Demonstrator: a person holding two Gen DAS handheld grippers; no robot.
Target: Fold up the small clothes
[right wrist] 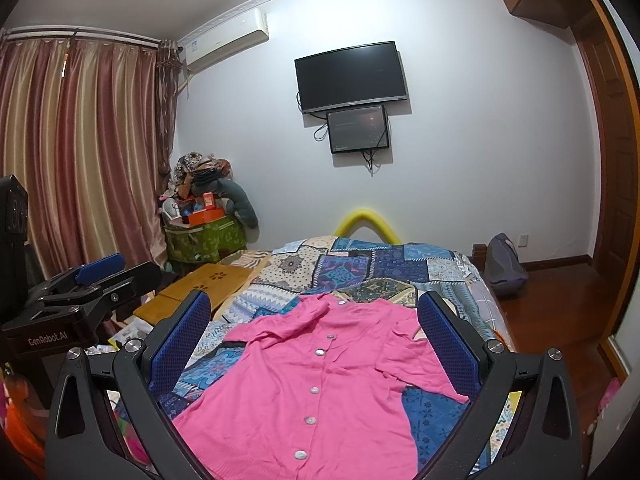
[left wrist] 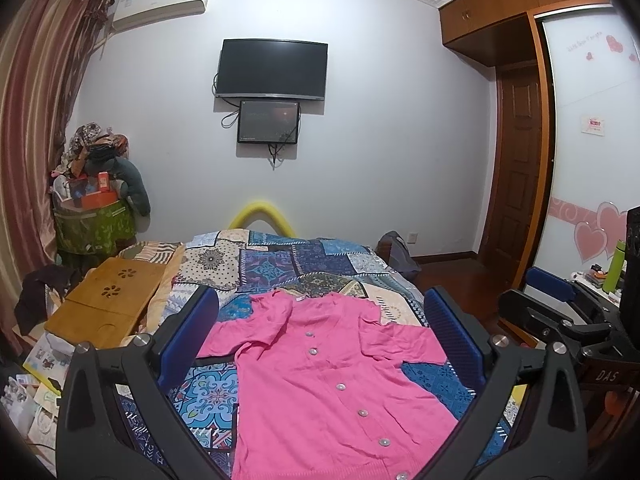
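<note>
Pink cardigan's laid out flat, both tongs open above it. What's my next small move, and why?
Probably lower the left tongs onto the left sleeve to fold it inward: the pink cardigan lies buttoned and spread on the bed, and both tongs, including the right tongs, are open and empty.

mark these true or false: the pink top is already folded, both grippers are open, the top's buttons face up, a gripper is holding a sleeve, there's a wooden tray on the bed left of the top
1. The pink top is already folded. False: it lies spread flat on the patchwork bedspread, both sleeves out.
2. Both grippers are open. True: the left gripper and right gripper each show their jaws wide apart.
3. The top's buttons face up. True.
4. A gripper is holding a sleeve. False: neither gripper grips any cloth.
5. A wooden tray sits on the bed left of the top. True.
</note>
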